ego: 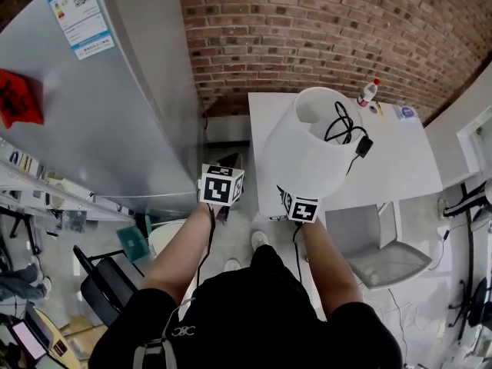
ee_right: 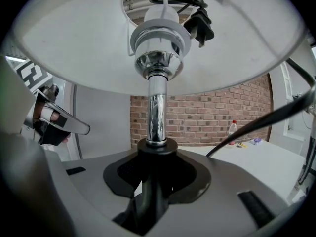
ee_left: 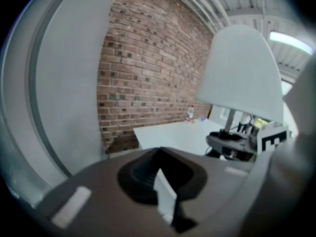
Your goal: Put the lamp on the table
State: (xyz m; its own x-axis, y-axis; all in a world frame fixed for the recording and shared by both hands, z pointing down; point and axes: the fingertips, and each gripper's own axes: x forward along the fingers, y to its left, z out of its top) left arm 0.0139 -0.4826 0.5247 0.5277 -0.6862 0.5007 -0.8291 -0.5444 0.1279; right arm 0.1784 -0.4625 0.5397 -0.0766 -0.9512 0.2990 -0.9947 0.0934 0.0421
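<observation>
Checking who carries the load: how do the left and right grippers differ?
The right gripper grips the lamp by its chrome stem; the left gripper holds nothing. The right gripper sits under the shade; the left gripper is beside it, clear of the lamp. Both face the white table.

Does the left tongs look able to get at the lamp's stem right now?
Probably yes: the left tongs hang empty beside the lamp, nothing between them, and the stem is bare between shade and right tongs.
</observation>
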